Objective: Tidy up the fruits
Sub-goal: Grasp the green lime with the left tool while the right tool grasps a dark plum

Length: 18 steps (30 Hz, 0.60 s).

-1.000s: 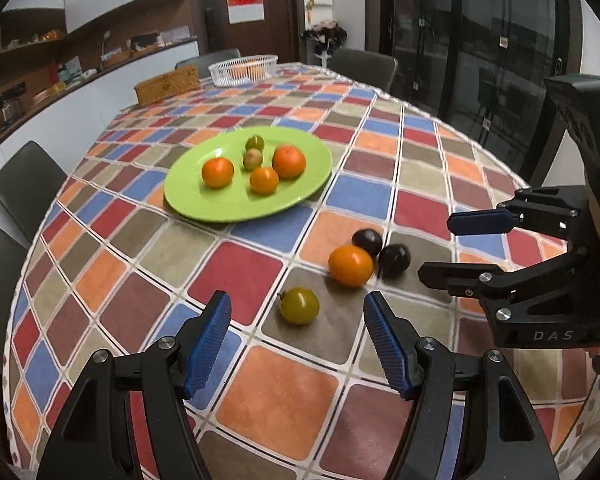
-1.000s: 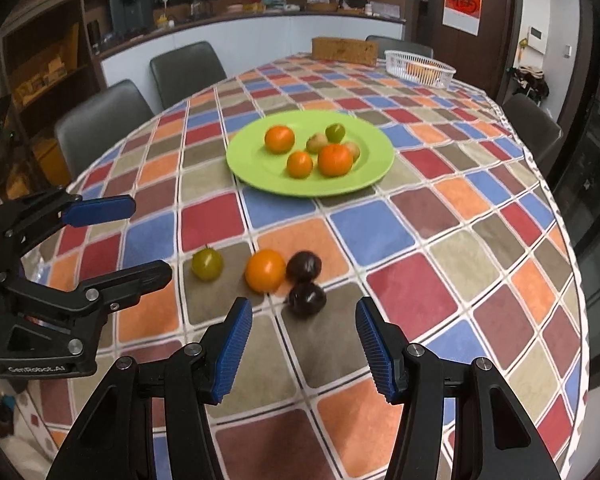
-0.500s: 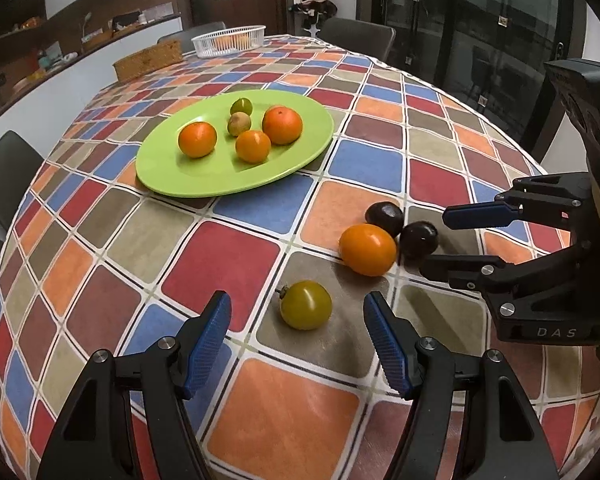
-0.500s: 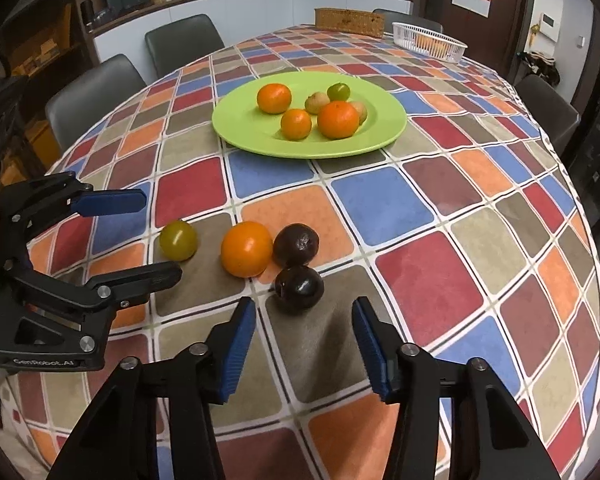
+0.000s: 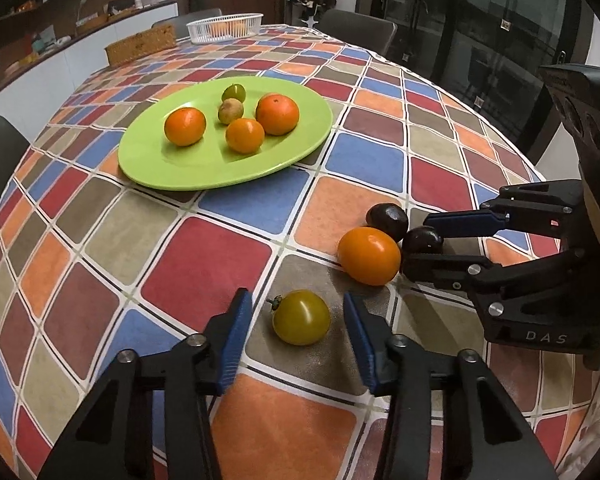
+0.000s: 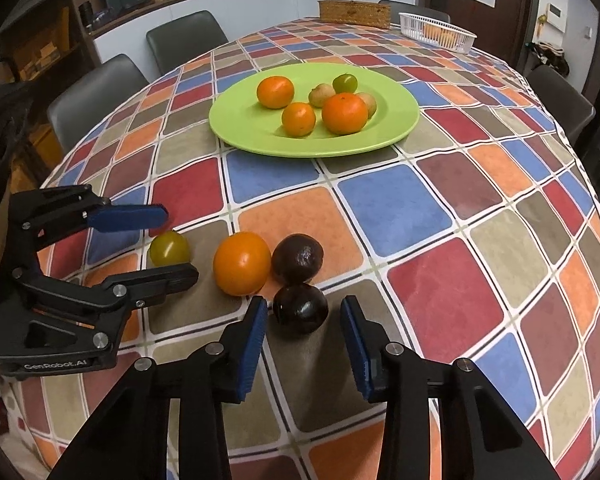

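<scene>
My left gripper is open, low over the table, its blue pads either side of a yellow-green tomato, not touching it. My right gripper is open around the nearer of two dark purple fruits; the other dark fruit and an orange lie just beyond. A green plate farther off holds three oranges and some small greenish fruits. In the left wrist view the right gripper brackets the dark fruit. In the right wrist view the left gripper brackets the tomato.
The round table has a chequered cloth. A white basket and a wicker box stand at the far edge. Dark chairs ring the table. A counter runs along the back wall.
Both grippers have moved forward and down toward the loose fruits. The tomato now sits between the left pads and the near dark fruit between the right pads. Both stay open.
</scene>
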Available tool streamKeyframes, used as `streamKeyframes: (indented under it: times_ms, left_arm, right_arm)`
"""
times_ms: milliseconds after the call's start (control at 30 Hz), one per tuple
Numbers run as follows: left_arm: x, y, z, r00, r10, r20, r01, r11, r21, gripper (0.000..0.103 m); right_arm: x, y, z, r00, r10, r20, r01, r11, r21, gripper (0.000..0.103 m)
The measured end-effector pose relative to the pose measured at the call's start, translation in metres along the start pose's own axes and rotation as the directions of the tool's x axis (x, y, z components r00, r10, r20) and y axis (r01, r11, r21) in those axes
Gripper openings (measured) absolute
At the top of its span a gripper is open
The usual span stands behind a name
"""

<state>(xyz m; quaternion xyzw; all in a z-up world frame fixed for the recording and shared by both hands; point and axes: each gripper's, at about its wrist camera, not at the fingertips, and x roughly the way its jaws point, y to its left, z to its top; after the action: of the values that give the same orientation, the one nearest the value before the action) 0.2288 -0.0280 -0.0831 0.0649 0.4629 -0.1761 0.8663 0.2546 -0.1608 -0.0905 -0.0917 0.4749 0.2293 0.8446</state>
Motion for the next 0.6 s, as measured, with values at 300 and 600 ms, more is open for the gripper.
streamKeyframes:
  times_ms: [300,600]
  left_arm:
    - [0.0,0.001,-0.001,1.0,-0.011,0.001,0.011,1.0,-0.028,0.028]
    - [-0.018,-0.002,-0.003,0.999,-0.012,0.042,0.014,0.999,-0.045,0.028]
  right_arm:
    - [0.0,-0.001,0.0,1.0,0.015,0.006,-0.015,1.0,0.01,0.029]
    - [-0.011,0.002,-0.003,0.999,0.019,0.027,-0.02,1.0,0.018,0.029]
